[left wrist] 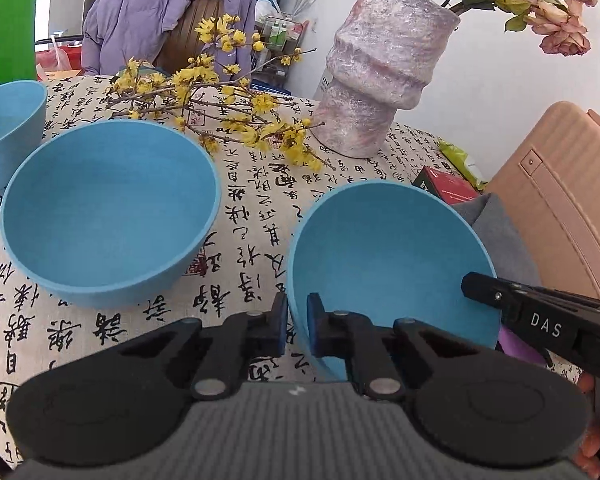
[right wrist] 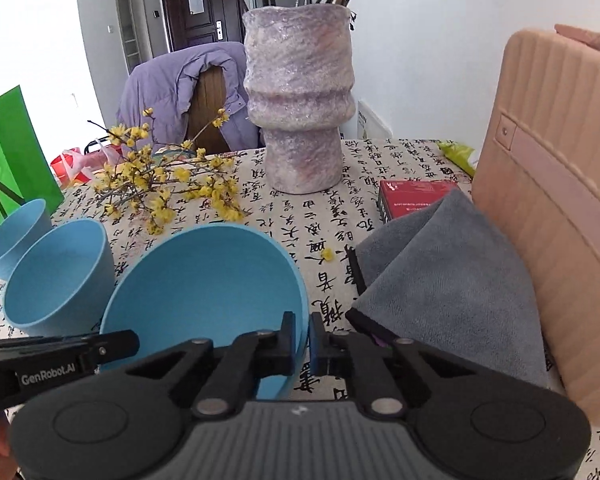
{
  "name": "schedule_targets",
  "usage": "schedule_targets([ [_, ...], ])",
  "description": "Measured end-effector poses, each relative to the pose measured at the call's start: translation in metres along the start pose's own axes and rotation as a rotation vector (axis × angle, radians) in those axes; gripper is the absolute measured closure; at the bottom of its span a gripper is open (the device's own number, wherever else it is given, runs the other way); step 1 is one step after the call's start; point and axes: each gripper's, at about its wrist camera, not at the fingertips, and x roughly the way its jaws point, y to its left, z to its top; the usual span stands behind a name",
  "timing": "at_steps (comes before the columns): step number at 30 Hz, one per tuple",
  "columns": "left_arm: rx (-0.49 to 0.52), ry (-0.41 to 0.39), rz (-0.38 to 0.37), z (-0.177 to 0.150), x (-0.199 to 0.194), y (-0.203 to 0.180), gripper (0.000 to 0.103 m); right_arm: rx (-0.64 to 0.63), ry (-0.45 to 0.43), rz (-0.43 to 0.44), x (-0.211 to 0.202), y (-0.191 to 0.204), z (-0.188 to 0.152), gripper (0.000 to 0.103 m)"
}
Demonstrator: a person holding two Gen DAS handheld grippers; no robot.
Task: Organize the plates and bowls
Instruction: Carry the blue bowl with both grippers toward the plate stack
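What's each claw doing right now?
Left claw: shut on the near blue bowl, at its left rim.
Right claw: shut on the same bowl's right rim.

Bright even daylight, sharp, fisheye-warped edges.

Three blue bowls [left wrist: 388, 264] [left wrist: 108, 216] [left wrist: 8, 128] on the tablecloth, the nearest tilted.

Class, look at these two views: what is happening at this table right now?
A person holds a gripper in each hand. The left gripper and right gripper are both shut on the rim of one tilted blue bowl, at opposite sides. Two other blue bowls stand on the tablecloth to its left, beside yellow flowering twigs.
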Motion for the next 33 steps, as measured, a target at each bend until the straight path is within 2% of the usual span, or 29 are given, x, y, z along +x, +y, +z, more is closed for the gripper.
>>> schedule_targets([
  [9, 0.022, -0.041, -0.004, -0.012, -0.059, -0.018, 0.093, -0.011, -0.035, -0.01, -0.06, 0.002, -0.002, 0.098],
  [16, 0.033, -0.083, 0.016, -0.033, -0.117, -0.016, 0.093, -0.044, -0.086, 0.0, -0.115, 0.023, -0.017, 0.098],
  [26, 0.006, -0.139, 0.091, -0.058, -0.194, 0.041, 0.093, -0.11, -0.118, 0.085, -0.159, 0.096, -0.036, 0.098],
  [33, -0.047, -0.171, 0.151, -0.069, -0.236, 0.108, 0.093, -0.159, -0.115, 0.157, -0.168, 0.17, -0.048, 0.097],
])
